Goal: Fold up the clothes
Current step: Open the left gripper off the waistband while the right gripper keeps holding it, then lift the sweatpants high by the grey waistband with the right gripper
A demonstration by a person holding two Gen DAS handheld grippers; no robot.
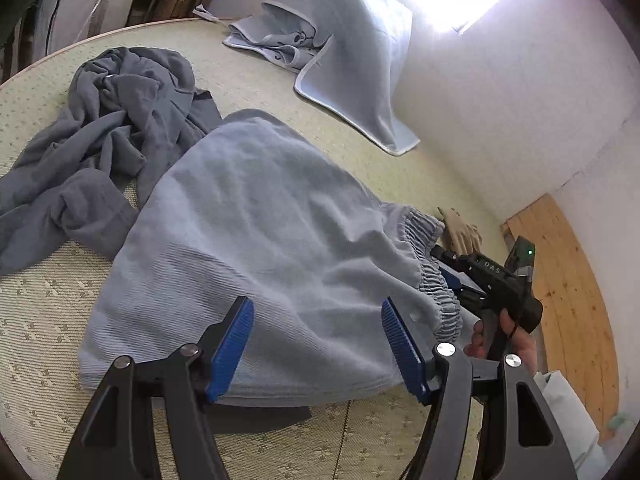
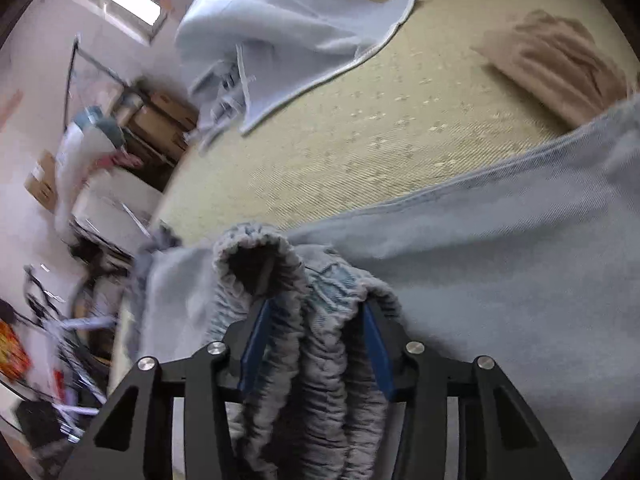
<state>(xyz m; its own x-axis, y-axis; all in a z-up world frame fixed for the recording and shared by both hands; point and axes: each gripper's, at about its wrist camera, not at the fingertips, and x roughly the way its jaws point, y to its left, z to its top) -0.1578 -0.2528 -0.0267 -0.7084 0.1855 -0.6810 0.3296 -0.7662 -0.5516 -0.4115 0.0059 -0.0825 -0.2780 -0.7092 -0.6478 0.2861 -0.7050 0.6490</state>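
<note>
A light blue garment (image 1: pixel 260 220) with an elastic waistband (image 1: pixel 432 272) lies spread on the woven mat (image 1: pixel 48 312). My left gripper (image 1: pixel 318 344) is open at its near edge, the blue pads wide apart with the cloth lying between and under them. At the waistband end, a hand (image 1: pixel 496 336) holds my right gripper (image 1: pixel 446 274). In the right wrist view the right gripper (image 2: pixel 316 340) has the bunched waistband (image 2: pixel 316 380) filling the gap between its pads, and it is shut on it. The garment (image 2: pixel 500 260) stretches away to the right.
A crumpled grey garment (image 1: pixel 112 140) lies to the left, its end overlapping the blue one. A pale blue towel (image 1: pixel 348 60) (image 2: pixel 280 28) leans against the white wall. A tan folded cloth (image 2: pixel 560 64) sits on the mat. Wooden floor (image 1: pixel 568 288) and cluttered boxes (image 2: pixel 160 120) border the mat.
</note>
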